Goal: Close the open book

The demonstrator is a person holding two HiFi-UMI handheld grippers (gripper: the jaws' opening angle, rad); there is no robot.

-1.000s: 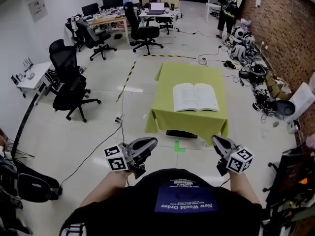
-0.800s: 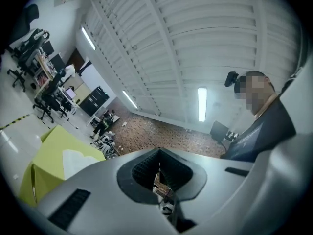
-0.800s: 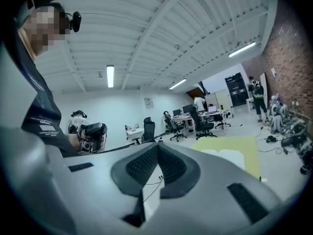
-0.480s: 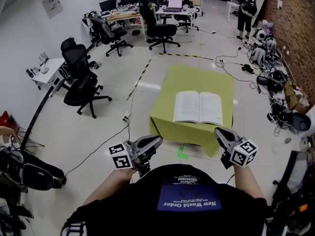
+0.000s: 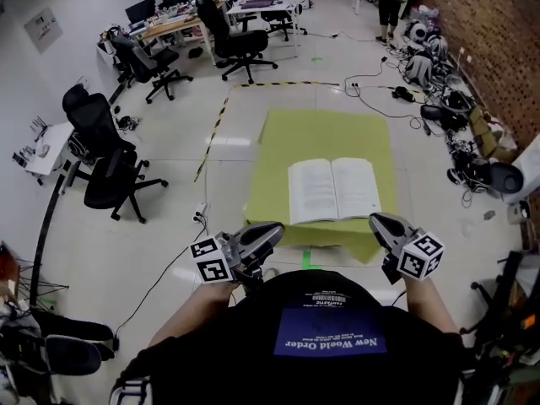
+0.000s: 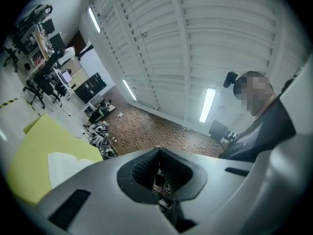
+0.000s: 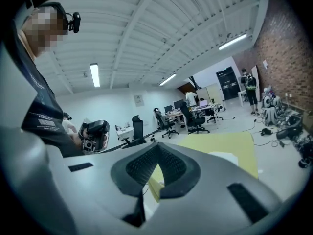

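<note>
An open book (image 5: 333, 190) lies flat, pages up, on a table under a yellow-green cloth (image 5: 325, 133) just ahead of me. Both grippers are held low in front of my body, short of the table's near edge and apart from the book. My left gripper (image 5: 268, 233) is shut with nothing in it. My right gripper (image 5: 378, 223) is also shut and empty. In the left gripper view the book (image 6: 63, 163) shows at the lower left on the cloth (image 6: 29, 151). The right gripper view shows the cloth (image 7: 230, 146) beyond the jaw tips.
Black office chairs (image 5: 105, 163) stand at the left. Desks with monitors (image 5: 173, 19) are at the back. Cables and gear (image 5: 456, 129) line the brick wall on the right. A green tape mark (image 5: 309, 258) lies on the floor before the table.
The table and book have come nearer and lower in the head view as I walked toward them. Both grippers stayed shut in front of me.
</note>
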